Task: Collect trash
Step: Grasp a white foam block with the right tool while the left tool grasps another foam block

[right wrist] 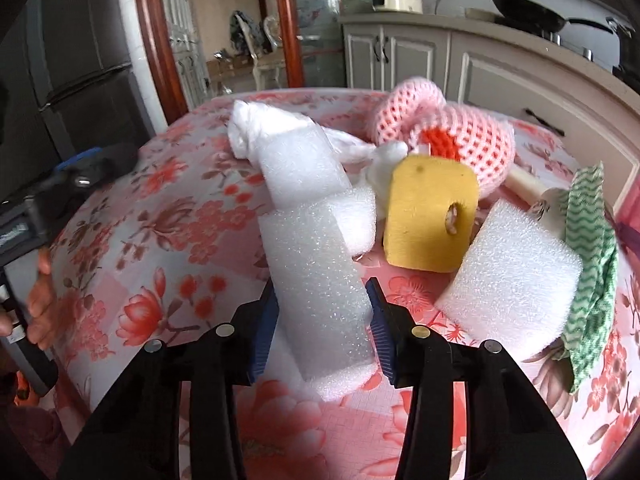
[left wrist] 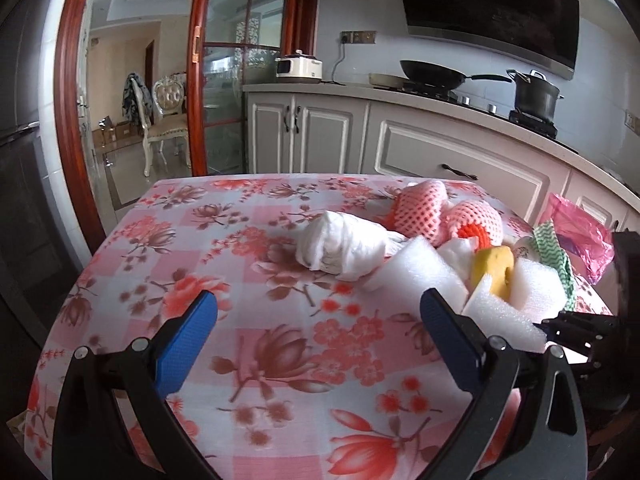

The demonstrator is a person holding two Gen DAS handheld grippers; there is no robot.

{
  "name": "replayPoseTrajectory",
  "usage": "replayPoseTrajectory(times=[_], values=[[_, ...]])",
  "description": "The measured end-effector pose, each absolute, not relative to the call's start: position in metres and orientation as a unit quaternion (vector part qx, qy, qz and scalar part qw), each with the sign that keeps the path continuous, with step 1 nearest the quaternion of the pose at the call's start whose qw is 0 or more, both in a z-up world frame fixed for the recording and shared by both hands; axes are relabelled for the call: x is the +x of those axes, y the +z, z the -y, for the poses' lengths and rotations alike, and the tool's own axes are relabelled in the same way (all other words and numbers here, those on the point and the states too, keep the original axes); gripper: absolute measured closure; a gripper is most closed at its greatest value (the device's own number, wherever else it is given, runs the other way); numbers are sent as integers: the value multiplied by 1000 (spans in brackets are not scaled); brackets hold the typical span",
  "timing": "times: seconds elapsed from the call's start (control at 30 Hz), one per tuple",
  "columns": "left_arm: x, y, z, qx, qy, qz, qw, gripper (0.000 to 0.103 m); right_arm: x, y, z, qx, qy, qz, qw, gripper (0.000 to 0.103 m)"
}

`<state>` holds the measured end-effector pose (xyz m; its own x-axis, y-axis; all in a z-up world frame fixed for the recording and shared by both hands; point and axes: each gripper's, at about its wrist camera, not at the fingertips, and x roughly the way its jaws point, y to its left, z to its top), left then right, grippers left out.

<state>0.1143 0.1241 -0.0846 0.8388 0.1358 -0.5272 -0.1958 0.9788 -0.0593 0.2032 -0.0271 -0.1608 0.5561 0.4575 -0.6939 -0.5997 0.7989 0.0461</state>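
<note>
Closed in on a white foam block [right wrist: 320,280], the right gripper [right wrist: 324,320] has its blue pads against the block's two long sides, low in the centre of the right wrist view. That block's long axis runs straight away from the jaws toward the upper middle of the frame, so the pads squeeze across its narrow width; a lift should carry it lengthwise, I judge. No earlier grip point is needed: this hand is plainly the nearer one. Just right of it lies a second foam block [right wrist: 512,280], apart from the jaws, with a yellow sponge [right wrist: 432,220] behind and between the two. Farther up sit a crumpled white plastic bag [right wrist: 256,128] and pink foam fruit netting [right wrist: 448,132]; a green-and-white cloth [right wrist: 592,248] hangs at the right edge. In the left wrist view the left gripper [left wrist: 320,320] stands wide and empty over the floral tablecloth [left wrist: 240,240], the pile lying to its upper right
</note>
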Motion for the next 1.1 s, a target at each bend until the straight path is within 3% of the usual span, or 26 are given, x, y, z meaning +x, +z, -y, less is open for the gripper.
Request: replayPoseTrajectory(times=[0.37, 0.77, 1.1], values=[[169, -97, -87, -81, 64, -313, 944, 5, 161, -125, 90, -52, 300, -293, 906, 61], [246, -110, -60, -77, 167, -350, 918, 5, 160, -110, 148, 2, 256, -269, 929, 61], [213, -118, -76, -51, 180, -373, 909, 5, 158, -110, 151, 15, 260, -264, 929, 61]])
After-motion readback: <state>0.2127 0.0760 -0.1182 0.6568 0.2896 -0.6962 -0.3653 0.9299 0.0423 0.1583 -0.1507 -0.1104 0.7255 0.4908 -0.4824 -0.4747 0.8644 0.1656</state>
